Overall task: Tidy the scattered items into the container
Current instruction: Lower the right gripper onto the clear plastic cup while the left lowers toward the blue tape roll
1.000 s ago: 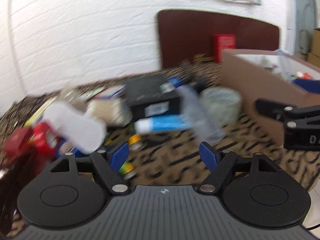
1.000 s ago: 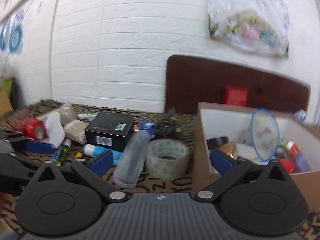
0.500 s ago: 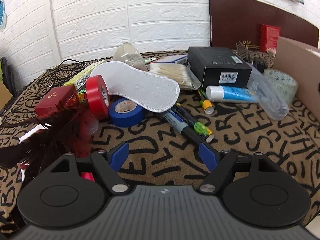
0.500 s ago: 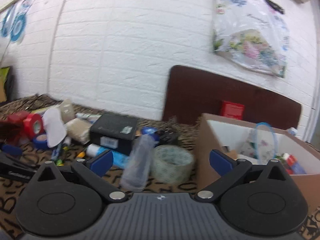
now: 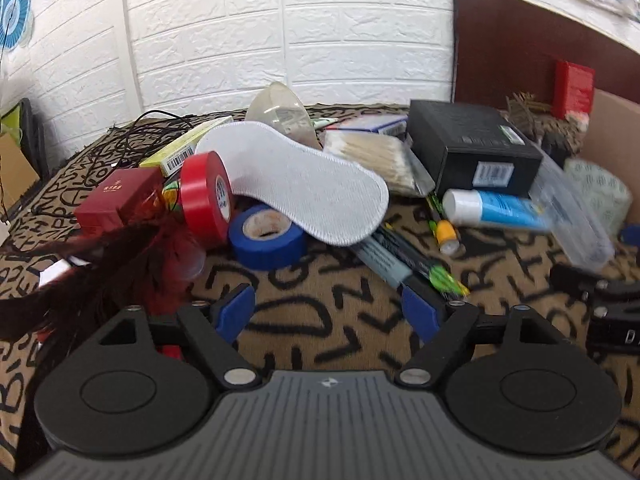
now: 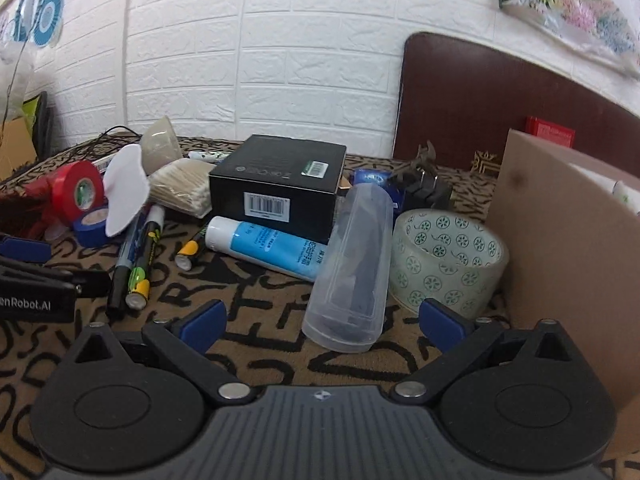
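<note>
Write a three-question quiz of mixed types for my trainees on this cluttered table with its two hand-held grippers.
1. True or false: the white fabric insole rests partly on the blue tape roll.
2. Which thing lies nearest in front of the right gripper? A) red tape roll B) clear plastic tube case C) black cardboard box
3. Fill in: the patterned clear tape roll sits beside the brown ______ box.

Key: 1 true; 2 B; 3 cardboard.

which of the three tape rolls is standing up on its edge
The red tape roll. It stands on its edge, leaning beside the blue roll, which lies flat, like the clear patterned roll by the box.
</note>
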